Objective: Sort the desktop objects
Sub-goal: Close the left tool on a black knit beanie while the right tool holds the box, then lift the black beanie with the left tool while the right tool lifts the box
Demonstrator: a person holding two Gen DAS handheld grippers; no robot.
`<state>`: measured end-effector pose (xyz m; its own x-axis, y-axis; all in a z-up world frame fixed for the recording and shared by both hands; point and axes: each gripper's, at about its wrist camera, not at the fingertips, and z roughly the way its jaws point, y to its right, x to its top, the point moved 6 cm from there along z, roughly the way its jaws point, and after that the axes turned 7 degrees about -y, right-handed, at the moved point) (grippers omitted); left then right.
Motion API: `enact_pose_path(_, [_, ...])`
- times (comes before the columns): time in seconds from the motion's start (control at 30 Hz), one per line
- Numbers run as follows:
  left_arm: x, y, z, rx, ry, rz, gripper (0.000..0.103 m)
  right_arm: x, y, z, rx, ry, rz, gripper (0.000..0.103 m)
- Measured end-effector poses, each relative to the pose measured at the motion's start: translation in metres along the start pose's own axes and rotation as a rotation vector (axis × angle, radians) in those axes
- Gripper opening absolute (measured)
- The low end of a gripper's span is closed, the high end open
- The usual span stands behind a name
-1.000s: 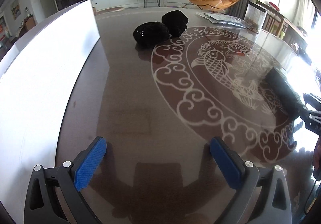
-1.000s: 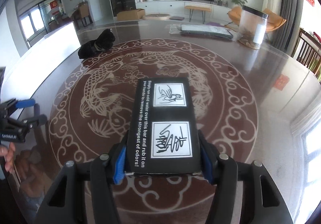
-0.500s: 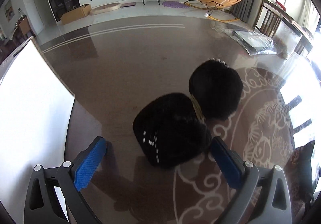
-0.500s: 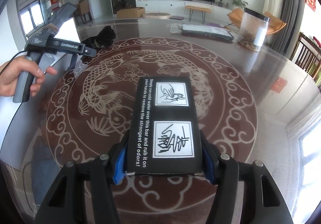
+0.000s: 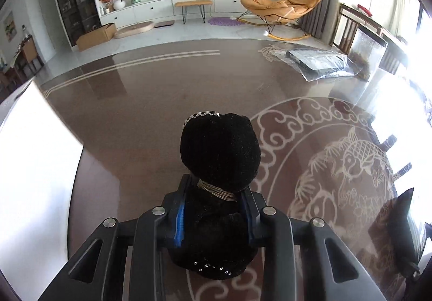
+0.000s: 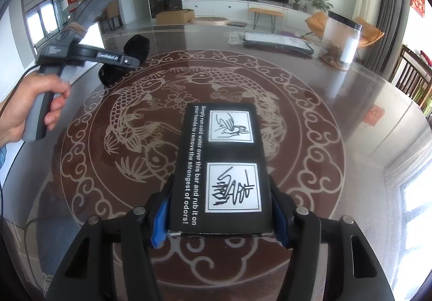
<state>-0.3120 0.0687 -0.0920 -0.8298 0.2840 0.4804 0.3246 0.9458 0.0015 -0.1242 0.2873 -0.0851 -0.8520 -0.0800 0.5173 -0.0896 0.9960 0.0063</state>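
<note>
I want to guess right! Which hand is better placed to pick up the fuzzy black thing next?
Left. The left gripper already has its jaws closing around the tied black knit bundle. The right gripper is busy, clamped on the black box.

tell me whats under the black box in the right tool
Under the black box shows the table's carved fish pattern around its edges. The part directly beneath is covered, so nothing there can be confirmed.
</note>
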Motion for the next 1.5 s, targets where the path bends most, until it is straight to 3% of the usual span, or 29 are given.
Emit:
enact_pose_path(0.3, [-0.144,0.0,-0.075,0.042,0.049,-0.108,0.032,0.0,0.0,0.0,-0.009,0.0,0.001,0.062])
enact_pose_path(0.43, [-0.182,0.004,-0.095,0.021,0.064,-0.141,0.033,0.0,-0.02,-0.001,0.033,0.006,-0.097,0.062])
enact_pose_path(0.5, [-0.187,0.004,-0.097,0.007,0.068,-0.151,0.033,-0.003,-0.04,-0.004,0.053,0.018,-0.182,0.061])
enact_pose_path(0.6, [-0.189,0.001,-0.101,-0.016,0.074,-0.168,0.035,-0.008,-0.065,-0.007,0.148,0.008,-0.145,0.061])
enact_pose_path(0.7, [-0.188,0.004,-0.099,0.005,0.069,-0.15,0.036,-0.009,-0.08,-0.006,0.111,0.007,-0.094,0.063])
enact_pose_path(0.73, [-0.187,0.006,-0.099,0.024,0.065,-0.131,0.038,-0.009,-0.082,-0.005,0.095,0.004,-0.076,0.069])
enact_pose_path(0.8, [-0.187,0.009,-0.097,0.105,0.043,-0.103,0.069,-0.009,-0.088,-0.002,0.063,-0.01,-0.07,0.08])
enact_pose_path(0.87, [-0.186,0.003,-0.094,0.15,0.024,-0.121,0.088,-0.01,-0.092,-0.001,0.031,-0.012,-0.092,0.083])
enact_pose_path(0.93, [-0.188,-0.004,-0.091,0.105,0.01,-0.156,0.09,-0.011,-0.09,0.0,0.043,-0.019,-0.085,0.086])
enact_pose_path(1.0, [-0.189,-0.009,-0.089,0.091,-0.005,-0.175,0.099,-0.011,-0.086,0.001,0.053,-0.024,-0.07,0.089])
enact_pose_path(1.5, [-0.189,-0.005,-0.088,0.095,-0.015,-0.158,0.103,-0.011,-0.089,0.005,0.05,-0.041,-0.092,0.101])
